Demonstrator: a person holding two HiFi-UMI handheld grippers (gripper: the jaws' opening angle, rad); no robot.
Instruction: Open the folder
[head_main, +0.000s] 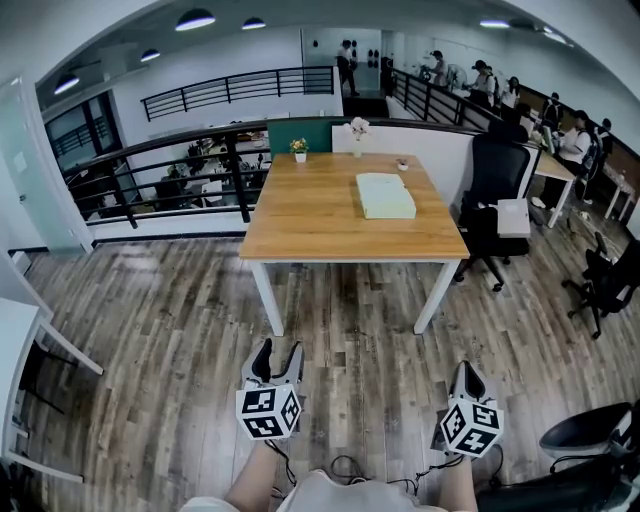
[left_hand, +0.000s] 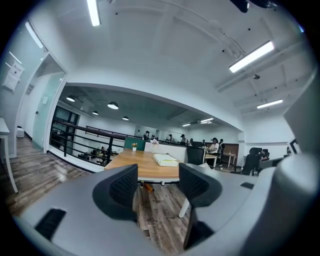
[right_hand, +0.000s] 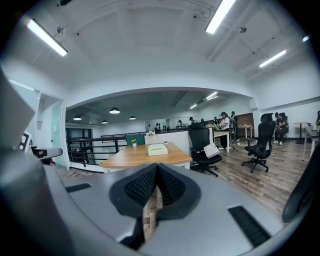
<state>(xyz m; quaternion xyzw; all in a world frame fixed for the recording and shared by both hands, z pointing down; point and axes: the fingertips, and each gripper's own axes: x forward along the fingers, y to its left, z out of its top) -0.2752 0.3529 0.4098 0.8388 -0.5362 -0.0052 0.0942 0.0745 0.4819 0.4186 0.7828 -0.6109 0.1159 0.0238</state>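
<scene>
A pale green folder (head_main: 385, 195) lies closed and flat on the right half of a wooden table (head_main: 300, 220) well ahead of me. It shows small in the left gripper view as the folder (left_hand: 165, 159) and in the right gripper view as the folder (right_hand: 157, 149). My left gripper (head_main: 278, 354) hovers over the floor short of the table, open, nothing between its dark pads (left_hand: 124, 186). My right gripper (head_main: 468, 372) is held beside it, shut and empty, its pads (right_hand: 142, 184) meeting at the tips.
A small potted plant (head_main: 299, 149), a vase of flowers (head_main: 357, 131) and a small cup (head_main: 402, 164) stand at the table's far edge. A black office chair (head_main: 495, 200) sits right of the table, a black railing (head_main: 170, 170) behind it. People sit at desks at the far right.
</scene>
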